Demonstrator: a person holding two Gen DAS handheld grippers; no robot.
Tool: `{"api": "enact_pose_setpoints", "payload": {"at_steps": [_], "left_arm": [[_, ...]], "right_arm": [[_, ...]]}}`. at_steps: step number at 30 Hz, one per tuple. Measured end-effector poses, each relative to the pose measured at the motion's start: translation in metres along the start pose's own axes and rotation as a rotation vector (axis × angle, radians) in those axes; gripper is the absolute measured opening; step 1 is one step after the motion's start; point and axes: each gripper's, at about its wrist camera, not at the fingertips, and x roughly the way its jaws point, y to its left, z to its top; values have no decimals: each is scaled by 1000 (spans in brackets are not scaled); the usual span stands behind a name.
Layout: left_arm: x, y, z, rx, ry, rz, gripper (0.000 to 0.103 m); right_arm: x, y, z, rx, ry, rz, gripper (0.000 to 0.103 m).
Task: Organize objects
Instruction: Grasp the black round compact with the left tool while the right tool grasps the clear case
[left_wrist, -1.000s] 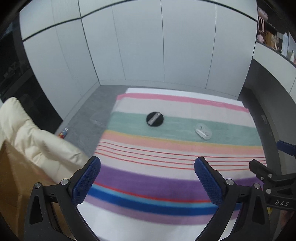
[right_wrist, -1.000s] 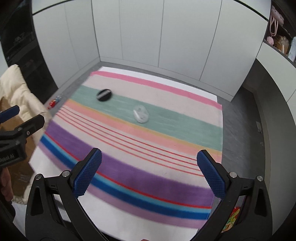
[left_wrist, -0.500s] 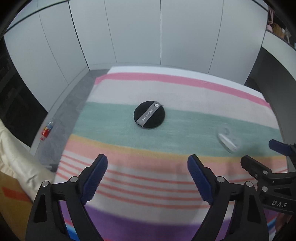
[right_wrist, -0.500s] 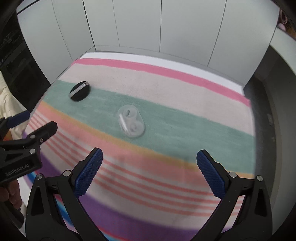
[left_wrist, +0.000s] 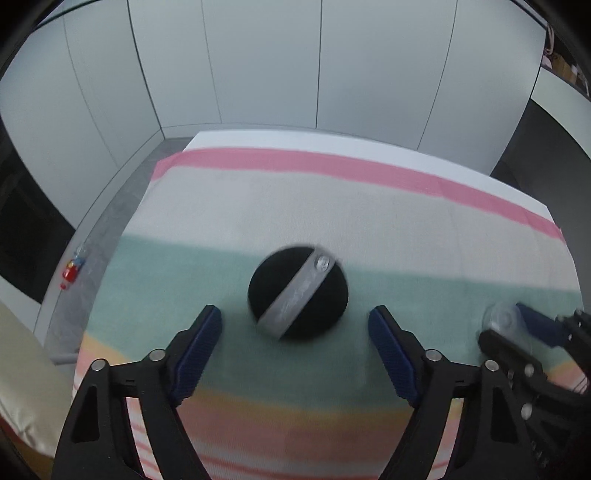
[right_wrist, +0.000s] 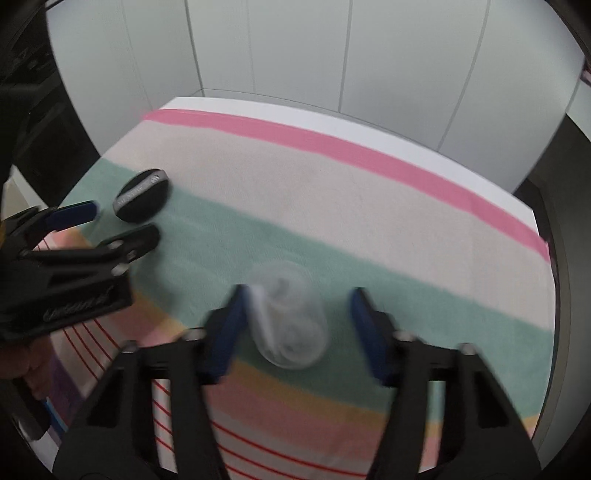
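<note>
Left gripper (left_wrist: 295, 325) half open, closing around black puff (left_wrist: 297, 292), strap lettering blurred; right gripper (right_wrist: 297, 314) around clear case (right_wrist: 290, 325), contact unclear.

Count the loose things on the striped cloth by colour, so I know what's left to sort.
Black: 1, the round puff with a grey strap, between the left gripper fingers, whose jaws are closing, pads not yet on it.
Clear: 1, the plastic case, between the right gripper fingers.
Total: 2 on the cloth.
</note>
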Motion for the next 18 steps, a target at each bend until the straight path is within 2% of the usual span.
{"api": "enact_pose_setpoints", "payload": {"at_steps": [1,3,9,18], "left_arm": [[1,-2,3,8,-5,-5,70],[1,-7,7,24,-7,-12,50],[-9,-17,8,31,17,-23,47],[-71,-30,-4,45,-3,-32,47]], "right_arm": [[0,0,1,-3,1,4,40],[-1,-2,1,3,5,7,40],[-5,-8,6,31,23,7,40],[-48,-14,3,77,27,3,40]]}}
